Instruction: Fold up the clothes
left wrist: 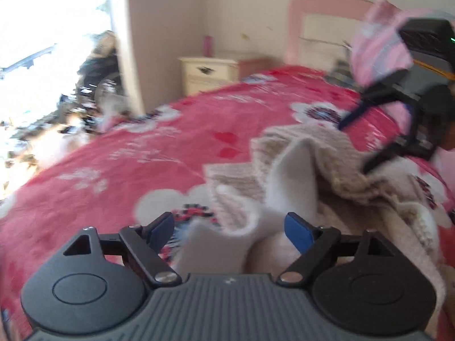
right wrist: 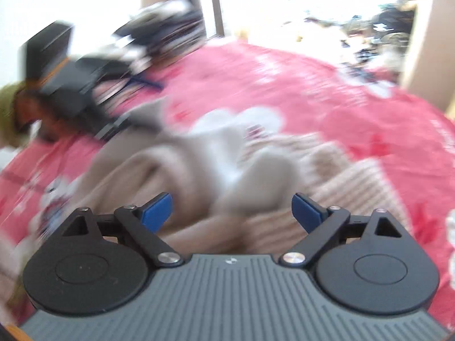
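The left gripper (left wrist: 229, 234) tilts down over the bed, its black fingers with blue pads (left wrist: 298, 233) spread wide and nothing pinched between them; the cloth below lies loose. In the right wrist view, the right gripper (right wrist: 231, 211) also points downward with its jaws wide apart, gripping nothing, though that view is badly blurred. Each gripper shows in the other's camera: the right one sits at the right edge of the left view, above the garment and beside a pink patterned sleeve (left wrist: 378, 45).

The task's thing, a crumpled cream and beige knitted sweater (left wrist: 298, 170) with a soft fleecy white lining, lies bunched on the red plush blanket with white flower shapes (left wrist: 128, 170), under and just ahead of both grippers. One flap stands up in a peak, ribbed knit outside, smooth pale fleece inside.

At far left of the left view a bright window (left wrist: 42, 28) washes out, with dark clutter (left wrist: 91, 85) below it. Further right stand a cream bedside cabinet with a dark drawer handle (left wrist: 207, 71), a small pink bottle (left wrist: 207, 44) on top, then a pink and white headboard (left wrist: 321, 20) against the pale wall.
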{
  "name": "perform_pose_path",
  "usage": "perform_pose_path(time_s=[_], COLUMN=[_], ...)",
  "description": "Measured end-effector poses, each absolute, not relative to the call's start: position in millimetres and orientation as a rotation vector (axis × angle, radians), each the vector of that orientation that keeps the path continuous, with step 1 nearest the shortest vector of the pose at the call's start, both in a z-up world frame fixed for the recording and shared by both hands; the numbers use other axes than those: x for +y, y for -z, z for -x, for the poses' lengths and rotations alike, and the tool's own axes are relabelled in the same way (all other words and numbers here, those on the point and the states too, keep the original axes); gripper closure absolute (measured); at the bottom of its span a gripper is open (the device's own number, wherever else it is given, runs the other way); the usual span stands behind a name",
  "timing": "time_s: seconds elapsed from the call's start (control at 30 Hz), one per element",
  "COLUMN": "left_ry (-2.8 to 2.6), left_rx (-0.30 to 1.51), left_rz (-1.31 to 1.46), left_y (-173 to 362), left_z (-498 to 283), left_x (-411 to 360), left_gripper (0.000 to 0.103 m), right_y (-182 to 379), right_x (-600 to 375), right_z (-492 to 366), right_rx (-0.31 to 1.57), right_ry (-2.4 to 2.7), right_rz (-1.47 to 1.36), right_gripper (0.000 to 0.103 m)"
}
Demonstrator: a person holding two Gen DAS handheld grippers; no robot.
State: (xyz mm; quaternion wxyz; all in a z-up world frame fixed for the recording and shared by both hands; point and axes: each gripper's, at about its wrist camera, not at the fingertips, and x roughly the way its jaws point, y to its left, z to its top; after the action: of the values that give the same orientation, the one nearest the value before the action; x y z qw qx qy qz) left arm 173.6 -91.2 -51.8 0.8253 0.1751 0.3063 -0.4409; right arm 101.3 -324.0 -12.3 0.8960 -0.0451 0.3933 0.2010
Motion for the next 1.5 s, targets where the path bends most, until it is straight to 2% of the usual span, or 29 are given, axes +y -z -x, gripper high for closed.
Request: perform_pose_path(time_s=[0.07,0.17,0.23,0.27,0.3,0.33,0.4,0.43,0.47,0.53,0.7,0.83,0.9,0.97,1.0,1.03,1.07,1.1,1.13,1.2,1.37,1.4,1.43,1.47,1.5], left_ry=[0.937,0.893,0.866,0.851,0.838,0.826,0.802,0.790,0.777,0.749,0.659,0.589,0.571,0.562,0.561,0.564,0.565,0.567,0.571,0.573,0.587,0.591,0.595,0.601,0.609], left_rx=[0.750,0.881,0.949,0.965,0.975,0.965,0.925,0.902,0.874,0.820,0.747,0.767,0.786,0.790,0.788,0.784,0.779,0.775,0.770,0.763,0.757,0.760,0.763,0.767,0.771], left_rz=[-0.357,-0.283,-0.201,-0.168,-0.138,-0.121,-0.077,-0.053,-0.032,0.002,0.088,0.127,0.133,0.133,0.133,0.133,0.135,0.137,0.141,0.145,0.148,0.149,0.151,0.155,0.160], left_y=[68,91,101,102,103,101,92,86,78,63,37,40,44,45,46,46,47,48,50,51,54,54,55,56,57], left_z=[-190,-212,-223,-225,-226,-224,-216,-211,-206,-194,-170,-162,-163,-164,-165,-165,-166,-167,-168,-169,-165,-165,-166,-167,-169], left_x=[-108,-118,-115,-111,-107,-102,-89,-81,-73,-55,-12,12,17,18,17,16,14,12,11,9,12,13,14,15,16], left_gripper=[0.019,0.034,0.061,0.069,0.083,0.086,0.090,0.090,0.091,0.091,0.091,0.092,0.092,0.091,0.091,0.091,0.091,0.091,0.091,0.091,0.091,0.091,0.091,0.091,0.090], right_y=[21,39,57,67,74,78,72,65,55,31,-2,20,24,19,17,16,16,15,15,22,79,88,97,105,110], right_x=[-332,-338,-337,-337,-339,-343,-355,-359,-366,-387,-448,-497,-513,-502,-492,-472,-451,-431,-410,-373,-312,-314,-315,-316,-318], right_z=[-116,-121,-121,-121,-122,-122,-119,-115,-111,-102,-96,-108,-99,-79,-71,-69,-68,-66,-65,-68,-108,-118,-127,-136,-144], right_rx=[0.823,0.881,0.937,0.964,0.982,0.994,0.976,0.944,0.909,0.827,0.694,0.705,0.682,0.576,0.531,0.507,0.482,0.457,0.442,0.491,0.759,0.784,0.809,0.834,0.845], right_ry=[-0.346,-0.277,-0.241,-0.218,-0.199,-0.185,-0.147,-0.125,-0.096,-0.005,0.308,0.618,0.645,0.536,0.476,0.405,0.334,0.264,0.187,0.016,-0.071,-0.041,-0.011,0.019,0.049], right_rz=[0.091,0.118,0.145,0.166,0.175,0.155,0.082,0.056,0.032,-0.016,-0.013,0.125,-0.009,-0.156,-0.199,-0.175,-0.152,-0.129,-0.104,-0.027,0.329,0.355,0.382,0.408,0.421], right_gripper=[0.012,0.012,0.013,0.014,0.025,0.041,0.056,0.070,0.076,0.081,0.085,0.080,0.080,0.074,0.062,0.046,0.037,0.023,0.019,0.018,0.018,0.020,0.032,0.045,0.067])
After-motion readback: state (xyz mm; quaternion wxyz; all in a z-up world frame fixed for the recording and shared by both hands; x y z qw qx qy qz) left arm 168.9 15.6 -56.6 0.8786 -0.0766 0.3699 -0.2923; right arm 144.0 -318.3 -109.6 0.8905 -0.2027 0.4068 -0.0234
